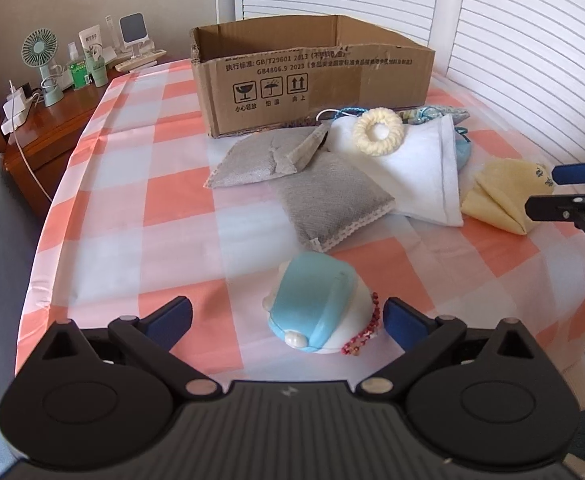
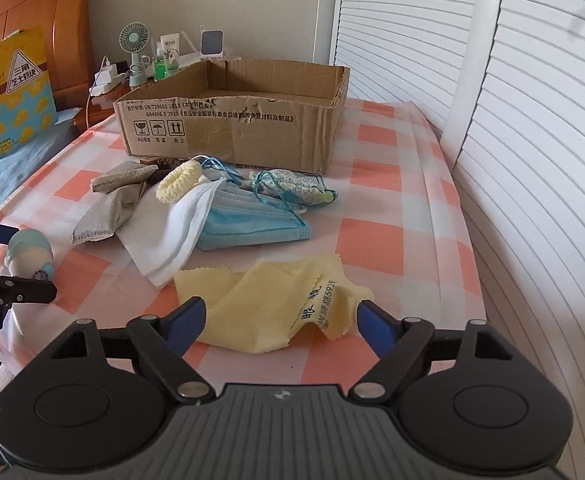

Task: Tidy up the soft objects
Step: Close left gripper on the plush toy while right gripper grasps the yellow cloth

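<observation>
A blue and white soft toy (image 1: 316, 310) with a red bead chain lies between the open fingers of my left gripper (image 1: 288, 316); it also shows in the right wrist view (image 2: 28, 254). A folded yellow cloth (image 2: 276, 300) lies between the open fingers of my right gripper (image 2: 280, 320); it also shows in the left wrist view (image 1: 504, 196). Further back lie grey pouches (image 1: 328, 200), a white cloth (image 1: 412, 164), a cream knitted ring (image 1: 378, 132), a blue face mask (image 2: 252, 224) and a patterned pouch (image 2: 292, 186). An open cardboard box (image 1: 312, 80) stands behind them.
The table has an orange and white checked cover (image 1: 152, 216). A wooden nightstand (image 1: 48, 120) at the left holds a small fan, bottles and chargers. White louvred doors (image 2: 532, 140) run along the right side. A yellow and blue booklet (image 2: 12, 92) stands at the left.
</observation>
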{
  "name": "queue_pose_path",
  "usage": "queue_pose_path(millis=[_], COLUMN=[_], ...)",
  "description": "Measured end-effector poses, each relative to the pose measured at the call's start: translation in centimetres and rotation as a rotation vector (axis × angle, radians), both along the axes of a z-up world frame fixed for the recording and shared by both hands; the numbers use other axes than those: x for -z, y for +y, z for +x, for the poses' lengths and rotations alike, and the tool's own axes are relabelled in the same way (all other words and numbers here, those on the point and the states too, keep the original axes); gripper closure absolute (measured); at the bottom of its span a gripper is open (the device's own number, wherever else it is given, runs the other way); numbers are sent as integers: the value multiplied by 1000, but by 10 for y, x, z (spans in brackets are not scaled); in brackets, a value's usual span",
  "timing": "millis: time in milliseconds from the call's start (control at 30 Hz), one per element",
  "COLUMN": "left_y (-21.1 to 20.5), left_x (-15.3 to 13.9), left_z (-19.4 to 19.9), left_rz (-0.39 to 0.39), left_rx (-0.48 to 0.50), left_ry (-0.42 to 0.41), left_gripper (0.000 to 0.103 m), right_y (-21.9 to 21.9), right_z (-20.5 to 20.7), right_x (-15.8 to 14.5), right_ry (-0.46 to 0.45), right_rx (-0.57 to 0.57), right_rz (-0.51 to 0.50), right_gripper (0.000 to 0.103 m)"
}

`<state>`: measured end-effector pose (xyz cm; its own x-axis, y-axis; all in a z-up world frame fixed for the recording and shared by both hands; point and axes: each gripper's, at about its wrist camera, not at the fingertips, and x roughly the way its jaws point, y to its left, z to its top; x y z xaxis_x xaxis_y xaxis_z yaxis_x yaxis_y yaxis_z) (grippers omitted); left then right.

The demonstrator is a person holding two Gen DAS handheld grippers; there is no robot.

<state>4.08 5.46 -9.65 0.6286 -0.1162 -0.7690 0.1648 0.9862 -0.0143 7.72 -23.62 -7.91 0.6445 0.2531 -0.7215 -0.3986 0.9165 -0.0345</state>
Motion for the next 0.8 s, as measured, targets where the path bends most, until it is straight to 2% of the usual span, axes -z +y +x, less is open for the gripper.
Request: queue_pose_path(millis=[133,233,267,300,367,633,800], left_y=[2,3,2,1,0,-4,-3], left_x=[-8,-10,-10,-10,-11,-9,-6], left_z=[-11,-15,-16,-16,-15,-8,-7], left_rz=[10,13,21,28,25,-10,-24], left_rx=[17,39,50,57,72,72,61], left_ry=[-30,-45,-51,-55,-57,-41,-23], left_gripper=[15,20,25,36,50,50,50], right_y=[-1,-2,-3,-3,-3,7,12], right_z=[0,-3,-5,-6,-8,-1,15], right_x=[6,9,9,9,10,20,23], right_ry=[22,34,33,35,30,18,15], right_rx=[-4,-21,-26,-33,-43,-91,-93], right_rz=[12,29,33,34,23,-60,-68], right_gripper=[16,4,2,1,0,0,0])
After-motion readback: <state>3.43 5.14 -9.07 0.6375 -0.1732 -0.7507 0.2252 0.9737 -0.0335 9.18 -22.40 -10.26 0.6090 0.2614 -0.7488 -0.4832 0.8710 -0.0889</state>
